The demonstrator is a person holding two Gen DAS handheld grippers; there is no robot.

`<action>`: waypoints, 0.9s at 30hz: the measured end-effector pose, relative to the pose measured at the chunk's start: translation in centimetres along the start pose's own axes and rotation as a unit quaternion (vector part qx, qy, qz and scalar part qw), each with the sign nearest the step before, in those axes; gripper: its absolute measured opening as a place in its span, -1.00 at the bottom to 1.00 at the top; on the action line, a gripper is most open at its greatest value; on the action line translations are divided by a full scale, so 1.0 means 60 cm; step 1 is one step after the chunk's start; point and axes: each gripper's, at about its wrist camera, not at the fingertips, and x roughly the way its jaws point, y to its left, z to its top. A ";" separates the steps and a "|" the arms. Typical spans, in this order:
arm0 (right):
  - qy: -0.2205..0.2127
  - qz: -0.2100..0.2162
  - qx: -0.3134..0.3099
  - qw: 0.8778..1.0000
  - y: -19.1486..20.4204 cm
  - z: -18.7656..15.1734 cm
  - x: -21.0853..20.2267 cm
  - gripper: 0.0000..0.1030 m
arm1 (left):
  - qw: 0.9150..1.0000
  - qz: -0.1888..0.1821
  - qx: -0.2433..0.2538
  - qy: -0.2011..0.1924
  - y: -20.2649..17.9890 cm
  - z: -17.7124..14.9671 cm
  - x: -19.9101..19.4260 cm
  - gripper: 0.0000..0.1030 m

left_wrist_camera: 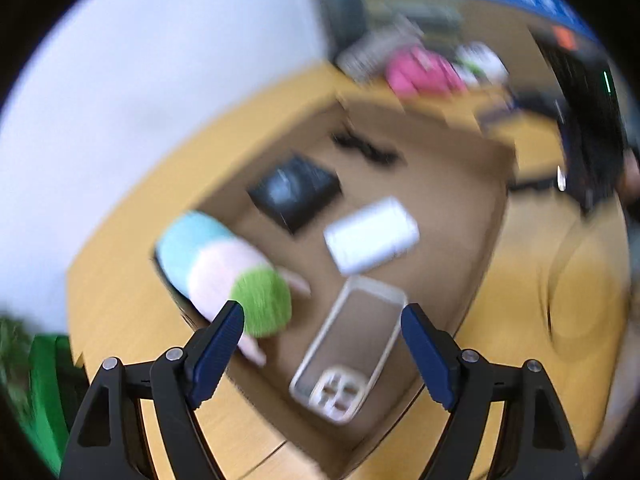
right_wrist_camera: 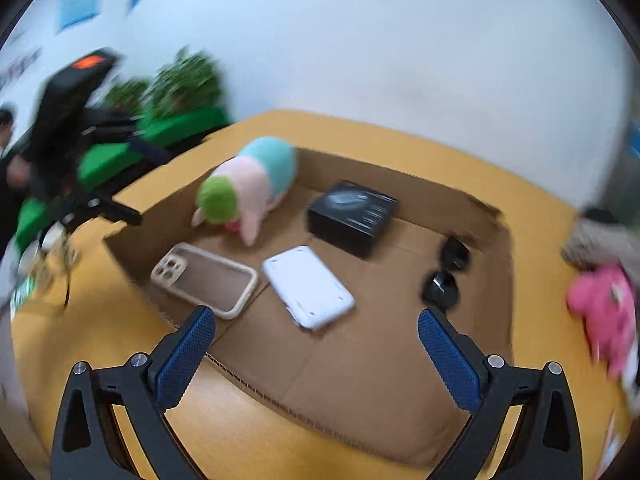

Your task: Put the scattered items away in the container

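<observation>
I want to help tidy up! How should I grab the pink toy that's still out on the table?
Grab the pink toy around its fat soft middle, coming down from above with the right gripper, whose jaws are open. It lies on the table outside the box, and it squashes easily.

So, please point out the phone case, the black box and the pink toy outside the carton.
phone case (right_wrist_camera: 204, 280), right wrist view, clear back panel.
black box (right_wrist_camera: 352, 214), right wrist view, top face.
pink toy (right_wrist_camera: 604, 304), right wrist view, body middle.

Blurred pink plush (right_wrist_camera: 604, 312), partly cut off at frame edge.
</observation>
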 end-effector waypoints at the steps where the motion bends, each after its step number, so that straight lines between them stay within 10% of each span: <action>1: -0.011 -0.016 0.025 0.999 -0.005 -0.008 -0.005 1.00 | 0.999 0.012 -0.030 -0.023 -0.011 0.004 -0.009 0.61; 11: -0.086 -0.101 0.116 0.984 -0.011 -0.064 -0.008 1.00 | 0.956 0.075 -0.263 -0.106 -0.122 -0.060 0.020 0.61; 18: -0.100 -0.141 0.103 0.979 -0.001 -0.094 0.030 1.00 | 0.930 0.162 -0.309 -0.117 -0.146 -0.092 0.078 0.61; 27: -0.132 -0.150 0.101 0.975 -0.005 -0.112 0.045 1.00 | 0.918 0.214 -0.285 -0.175 -0.163 -0.103 0.080 0.71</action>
